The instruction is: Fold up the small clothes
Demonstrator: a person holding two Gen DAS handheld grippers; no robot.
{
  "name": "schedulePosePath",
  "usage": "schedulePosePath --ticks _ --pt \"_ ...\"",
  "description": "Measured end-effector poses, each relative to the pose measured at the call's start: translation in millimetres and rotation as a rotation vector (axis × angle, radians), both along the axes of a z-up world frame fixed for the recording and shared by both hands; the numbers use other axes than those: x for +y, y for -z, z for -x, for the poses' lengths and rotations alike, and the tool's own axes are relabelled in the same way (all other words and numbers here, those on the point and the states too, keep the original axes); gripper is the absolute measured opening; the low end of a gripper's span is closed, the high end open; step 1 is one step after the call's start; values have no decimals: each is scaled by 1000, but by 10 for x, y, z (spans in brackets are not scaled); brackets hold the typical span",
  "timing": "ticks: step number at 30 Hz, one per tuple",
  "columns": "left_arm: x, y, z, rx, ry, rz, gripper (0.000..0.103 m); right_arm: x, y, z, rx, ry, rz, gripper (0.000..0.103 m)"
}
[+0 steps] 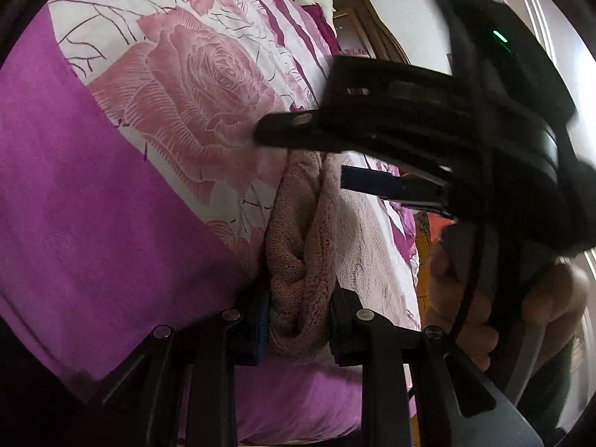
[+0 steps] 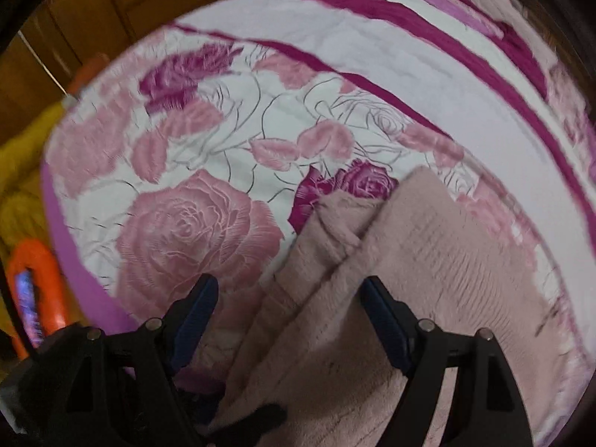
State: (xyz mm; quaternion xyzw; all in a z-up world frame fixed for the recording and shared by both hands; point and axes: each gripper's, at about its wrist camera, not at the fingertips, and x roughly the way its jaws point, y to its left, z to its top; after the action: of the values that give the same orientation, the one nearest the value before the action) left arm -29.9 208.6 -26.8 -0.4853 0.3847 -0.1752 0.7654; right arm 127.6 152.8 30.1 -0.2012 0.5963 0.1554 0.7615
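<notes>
- The 1 piece of clothing I am working on is a fuzzy dusty-pink garment [image 1: 298, 246], lying on the bed with a bunched fold of it gathered up in my left gripper [image 1: 298, 320].
- My left fingers [image 1: 344, 316] are pressed together on that thick fold, pinching it tight; the plush bulges out between the 2 black arms.
- In the right wrist view the same garment [image 2: 428, 260] spreads flat across the bedspread, with a narrower folded strip reaching toward a dark purple rose.
- My right gripper [image 2: 288, 320] points down over the garment with its 2 blue-padded fingers [image 2: 197, 309] spread wide, 1 on either side of the folded strip; I cannot tell whether they touch the cloth.
- From the left wrist view I see that right gripper [image 1: 327, 156] blurred, just above the garment, my right hand [image 1: 484, 290] wrapped round its handle and 1 small green light on its body.
- No brand, label or writing can be read anywhere.
- The bedspread [image 1: 93, 186] is white with pink and purple roses, thin line-drawn stems, and magenta bands.
- Beyond the bed: a pale wall [image 1: 409, 18], dark wooden furniture [image 1: 365, 33], and an orange object [image 2: 33, 290] low at the bedside.
</notes>
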Motion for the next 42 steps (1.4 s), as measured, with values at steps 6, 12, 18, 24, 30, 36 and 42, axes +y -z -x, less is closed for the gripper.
schedulePosePath --ticks 6,12,18,24,30,36,42 --pt "78 70 -25 12 6 75 1 -46 154 -76 43 130 24 85" --pt "159 117 -14 17 7 93 1 -40 136 -106 53 133 39 69" --pt "204 115 -3 21 9 117 1 -278 52 -124 -3 169 12 21" --pt "313 -157 133 -145 40 93 0 -418 -285 52 -80 111 -132 15" --pt "593 -231 298 -226 -11 149 0 -432 -570 149 -80 79 -253 15" --pt "916 -286 460 -293 -105 129 0 10 -690 142 -66 46 -361 15" --pt "935 -106 428 -231 -156 188 0 364 -679 114 -63 14 -394 15"
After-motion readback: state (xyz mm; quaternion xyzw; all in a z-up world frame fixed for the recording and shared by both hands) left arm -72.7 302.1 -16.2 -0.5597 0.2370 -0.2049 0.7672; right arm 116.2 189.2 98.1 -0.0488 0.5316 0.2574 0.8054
